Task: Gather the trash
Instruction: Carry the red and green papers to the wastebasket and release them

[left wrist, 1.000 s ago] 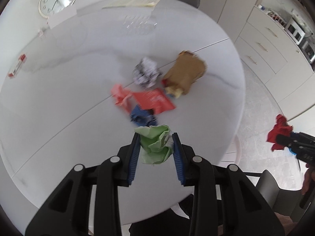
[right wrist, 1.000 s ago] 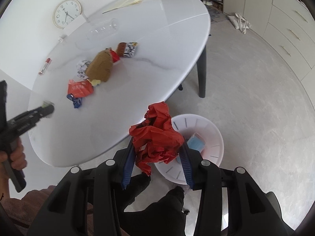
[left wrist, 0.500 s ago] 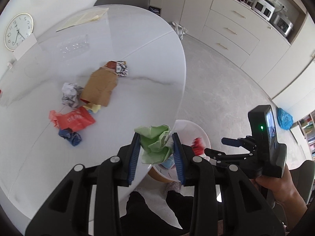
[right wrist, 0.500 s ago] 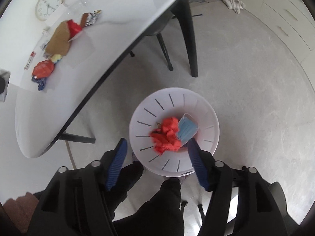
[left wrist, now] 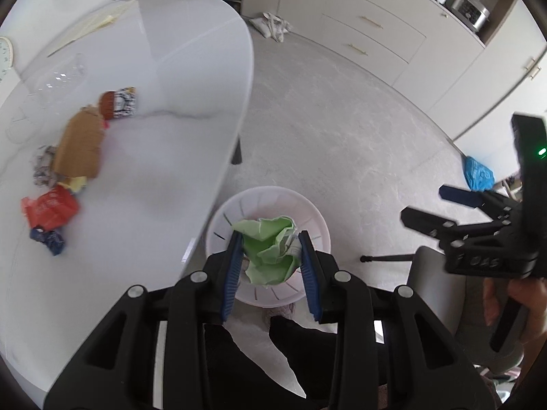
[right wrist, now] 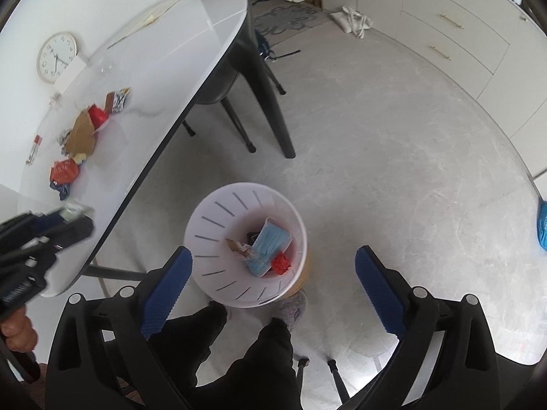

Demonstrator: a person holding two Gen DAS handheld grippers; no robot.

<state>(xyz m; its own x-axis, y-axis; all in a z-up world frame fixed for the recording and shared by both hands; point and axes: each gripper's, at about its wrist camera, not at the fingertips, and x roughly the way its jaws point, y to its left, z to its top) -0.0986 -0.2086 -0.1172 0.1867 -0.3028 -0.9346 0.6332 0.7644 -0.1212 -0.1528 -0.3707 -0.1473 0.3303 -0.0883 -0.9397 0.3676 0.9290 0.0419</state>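
My left gripper (left wrist: 268, 239) is shut on a crumpled green paper (left wrist: 271, 249) and holds it over the white slotted trash bin (left wrist: 318, 229) on the floor. My right gripper (right wrist: 273, 266) is wide open and empty above the same bin (right wrist: 212, 225), which holds a red paper wad (right wrist: 281, 262), a blue face mask (right wrist: 268, 244) and a wrapper. On the white table (left wrist: 164, 143) lie a brown paper bag (left wrist: 80, 147), a red wrapper (left wrist: 49, 208), a blue wrapper (left wrist: 48, 239), a printed wad (left wrist: 42, 167) and a snack packet (left wrist: 119, 102).
A dark chair (right wrist: 218, 85) and table legs (right wrist: 273, 116) stand beyond the bin. White drawers (left wrist: 376, 30) line the far wall. A blue bag (left wrist: 478, 172) lies on the floor at right. A clock (right wrist: 56, 56) leans on the table's far side.
My left gripper carried the green paper from over the table to above the bin. My right gripper opened, dropped the red paper into the bin, then opened wider.
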